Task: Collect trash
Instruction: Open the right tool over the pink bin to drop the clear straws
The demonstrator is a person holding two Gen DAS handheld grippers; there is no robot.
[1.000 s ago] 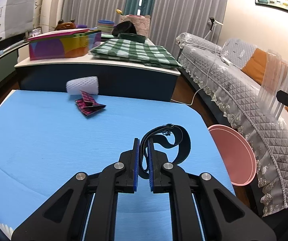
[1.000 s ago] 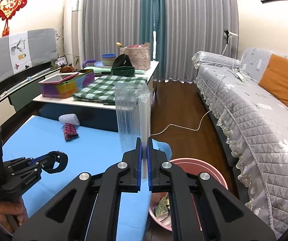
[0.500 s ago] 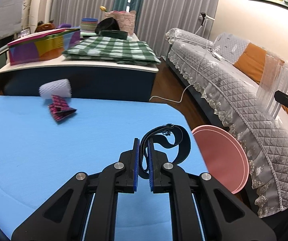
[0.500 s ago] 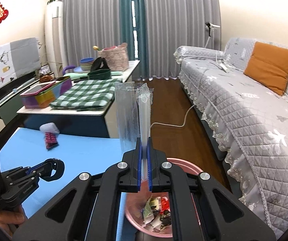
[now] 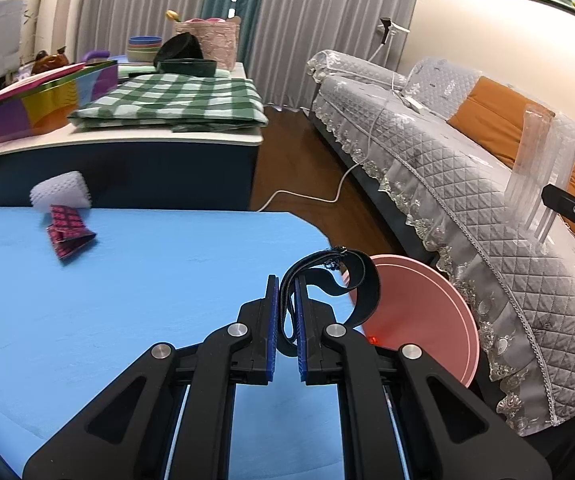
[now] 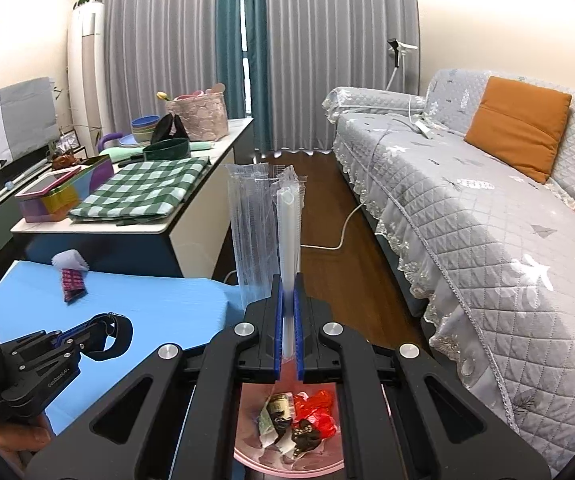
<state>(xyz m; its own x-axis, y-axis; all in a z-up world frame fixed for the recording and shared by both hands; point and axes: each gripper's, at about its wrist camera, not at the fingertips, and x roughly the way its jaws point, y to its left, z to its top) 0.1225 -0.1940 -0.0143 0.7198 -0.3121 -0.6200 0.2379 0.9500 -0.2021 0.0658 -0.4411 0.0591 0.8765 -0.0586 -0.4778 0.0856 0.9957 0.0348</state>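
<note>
A black strap [image 5: 351,280], looped, sits pinched in the left gripper [image 5: 286,316] at lower centre, at the blue desk [image 5: 127,300] edge beside the pink bin [image 5: 427,312]. The right gripper [image 6: 286,328] clamps clear plastic wrappers [image 6: 263,232] upright above that bin [image 6: 287,460] (crumpled trash lies inside). A dark red wrapper [image 5: 69,236] and white foam piece [image 5: 61,192] lie at the desk's upper left, near the grey sofa [image 6: 467,220].
</note>
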